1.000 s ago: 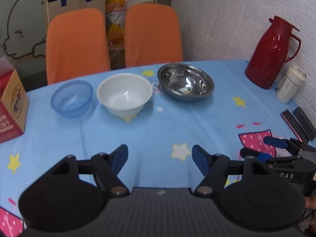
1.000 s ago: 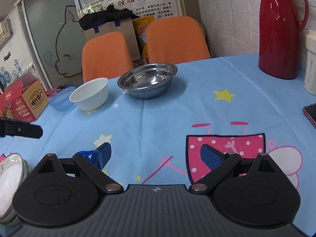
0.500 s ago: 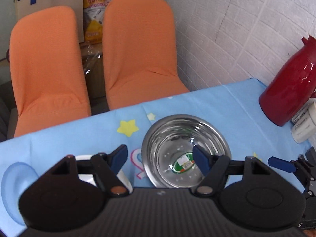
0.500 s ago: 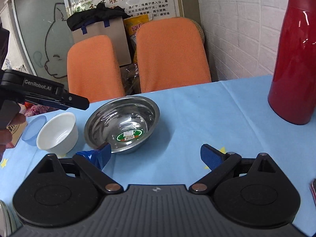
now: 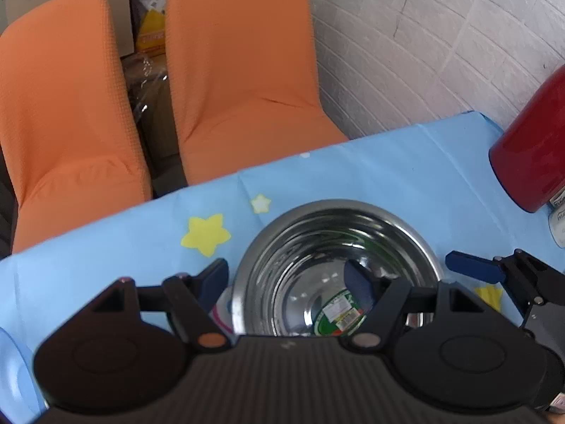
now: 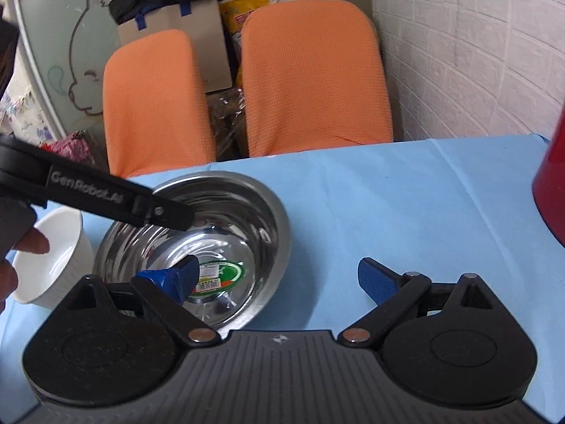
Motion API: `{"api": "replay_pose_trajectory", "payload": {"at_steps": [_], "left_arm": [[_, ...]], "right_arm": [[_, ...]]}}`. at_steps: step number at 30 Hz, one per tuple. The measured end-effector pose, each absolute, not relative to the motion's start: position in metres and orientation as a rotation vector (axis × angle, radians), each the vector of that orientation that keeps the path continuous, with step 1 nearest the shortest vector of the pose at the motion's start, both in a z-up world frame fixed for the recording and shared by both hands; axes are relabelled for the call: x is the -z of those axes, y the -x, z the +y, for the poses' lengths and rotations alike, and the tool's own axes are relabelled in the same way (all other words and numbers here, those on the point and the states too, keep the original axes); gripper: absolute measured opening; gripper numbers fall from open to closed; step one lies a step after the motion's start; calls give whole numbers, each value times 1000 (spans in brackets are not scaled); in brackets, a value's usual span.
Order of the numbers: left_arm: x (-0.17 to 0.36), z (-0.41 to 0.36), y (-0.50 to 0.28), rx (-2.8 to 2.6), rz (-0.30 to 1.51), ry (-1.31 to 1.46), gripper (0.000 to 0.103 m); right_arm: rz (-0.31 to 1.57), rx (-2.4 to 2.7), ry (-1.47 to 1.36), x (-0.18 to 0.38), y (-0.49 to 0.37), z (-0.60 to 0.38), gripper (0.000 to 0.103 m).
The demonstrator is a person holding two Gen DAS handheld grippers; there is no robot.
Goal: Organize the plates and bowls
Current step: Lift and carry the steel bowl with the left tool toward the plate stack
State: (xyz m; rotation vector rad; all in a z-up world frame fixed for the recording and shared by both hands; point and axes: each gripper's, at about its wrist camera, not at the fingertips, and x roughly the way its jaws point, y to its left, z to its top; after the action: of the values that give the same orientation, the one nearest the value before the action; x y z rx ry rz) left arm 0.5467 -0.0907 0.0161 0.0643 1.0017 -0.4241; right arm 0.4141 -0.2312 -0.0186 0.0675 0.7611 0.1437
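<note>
A steel bowl point(image 5: 317, 243) with a green sticker inside sits on the blue tablecloth; it also shows in the right wrist view point(image 6: 247, 212). My left gripper point(image 5: 286, 282) is open, straddling the bowl's left rim, one finger outside and one inside. My right gripper point(image 6: 279, 277) is open, straddling the bowl's right rim, its left finger over the sticker. The left gripper's arm shows in the right wrist view point(image 6: 106, 199); the right gripper's fingertip shows in the left wrist view point(image 5: 469, 268). A white bowl point(image 6: 63, 247) stands left of the steel bowl.
A red thermos point(image 5: 533, 148) stands at the right, also in the right wrist view point(image 6: 552, 194). Two orange chairs point(image 5: 240, 70) stand behind the table's far edge. A blue bowl's edge point(image 5: 9, 374) shows at the far left. A white brick wall is on the right.
Both grippers have moved forward and closer to the steel bowl, now straddling its rim on either side. Both stay open.
</note>
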Motion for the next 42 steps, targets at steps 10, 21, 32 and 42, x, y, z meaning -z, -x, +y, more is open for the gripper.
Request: {"api": "replay_pose_trajectory", "payload": {"at_steps": [10, 21, 32, 42], "left_arm": [[2, -96, -551, 447, 1069, -69, 48], [-3, -101, -535, 448, 1094, -105, 38], [-28, -88, -437, 460, 1086, -107, 38], [-22, -43, -311, 453, 1116, -56, 38]], "right_arm": [[730, -183, 11, 32, -412, -218, 62], [780, -202, -24, 23, -401, -212, 61], [773, -209, -45, 5, -317, -201, 64], [761, -260, -30, 5, -212, -160, 66]]}}
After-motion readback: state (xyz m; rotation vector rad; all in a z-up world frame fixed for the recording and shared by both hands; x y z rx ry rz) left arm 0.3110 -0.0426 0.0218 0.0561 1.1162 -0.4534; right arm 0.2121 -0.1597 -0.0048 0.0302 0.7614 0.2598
